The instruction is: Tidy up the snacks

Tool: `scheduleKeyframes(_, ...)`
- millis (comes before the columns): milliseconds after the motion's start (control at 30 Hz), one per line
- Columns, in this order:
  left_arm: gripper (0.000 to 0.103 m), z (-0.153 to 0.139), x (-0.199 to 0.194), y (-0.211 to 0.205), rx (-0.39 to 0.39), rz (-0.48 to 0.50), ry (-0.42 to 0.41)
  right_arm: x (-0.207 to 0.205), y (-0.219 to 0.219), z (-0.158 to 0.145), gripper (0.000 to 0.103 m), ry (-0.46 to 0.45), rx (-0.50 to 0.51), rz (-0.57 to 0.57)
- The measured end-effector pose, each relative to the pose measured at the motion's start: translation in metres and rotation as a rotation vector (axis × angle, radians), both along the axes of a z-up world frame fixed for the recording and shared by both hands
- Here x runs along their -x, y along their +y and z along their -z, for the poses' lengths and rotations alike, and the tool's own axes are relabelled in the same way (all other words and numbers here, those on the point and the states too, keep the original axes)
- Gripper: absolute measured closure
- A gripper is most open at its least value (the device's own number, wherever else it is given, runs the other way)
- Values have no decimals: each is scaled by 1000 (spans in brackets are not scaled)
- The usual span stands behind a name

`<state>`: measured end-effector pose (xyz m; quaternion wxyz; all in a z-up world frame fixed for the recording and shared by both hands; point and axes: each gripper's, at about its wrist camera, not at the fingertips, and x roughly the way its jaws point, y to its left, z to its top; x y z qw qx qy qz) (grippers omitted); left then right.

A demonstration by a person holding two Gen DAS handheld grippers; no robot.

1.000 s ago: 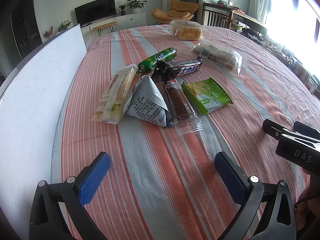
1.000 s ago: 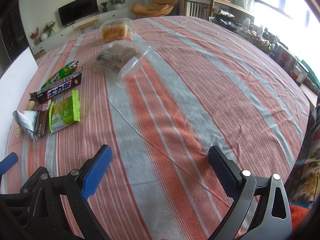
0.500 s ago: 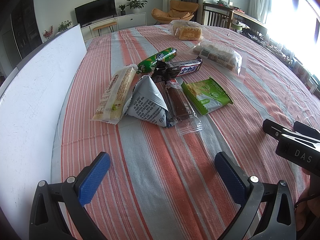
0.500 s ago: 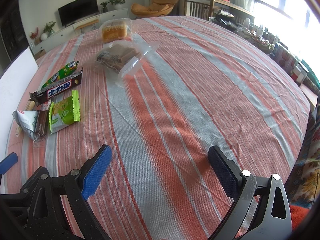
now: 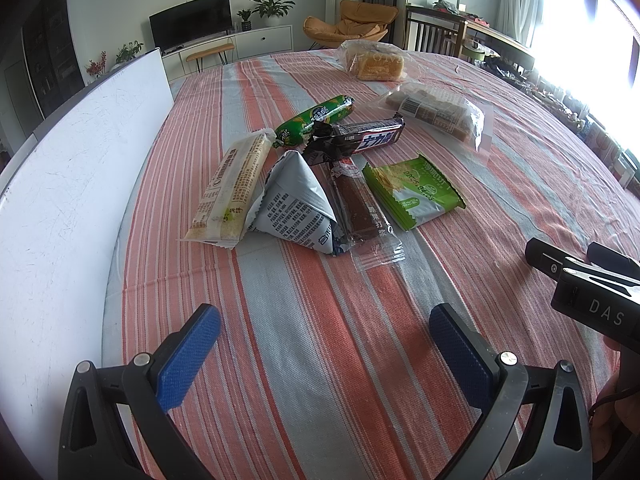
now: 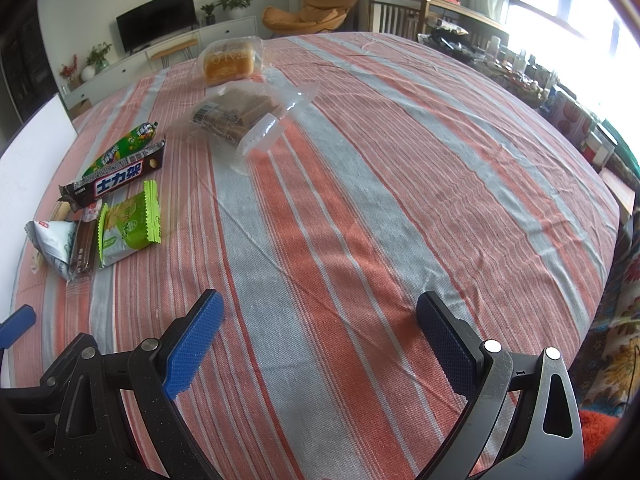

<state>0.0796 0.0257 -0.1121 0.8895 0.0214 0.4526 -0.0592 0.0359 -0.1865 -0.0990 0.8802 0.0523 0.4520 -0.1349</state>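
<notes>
Both the left gripper and right gripper hover wide open, empty. Approach the near snack pile low, closing on one wrapper only. Two bagged breads lie farther. Striped tablecloth; white board left; living room beyond.

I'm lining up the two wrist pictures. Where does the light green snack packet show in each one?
Left wrist view: the light green packet lies right of centre, beside the brown bar.
Right wrist view: the same packet sits far left, at mid height.
Shared landmark: the dark chocolate bar, just beyond the packet in both.
</notes>
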Motion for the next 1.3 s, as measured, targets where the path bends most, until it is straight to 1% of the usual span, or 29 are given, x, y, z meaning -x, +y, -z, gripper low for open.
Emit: scheduleKeyframes(1300, 0, 0, 0, 0, 1, 1, 0, 1, 0, 0, 4, -1, 0, 1)
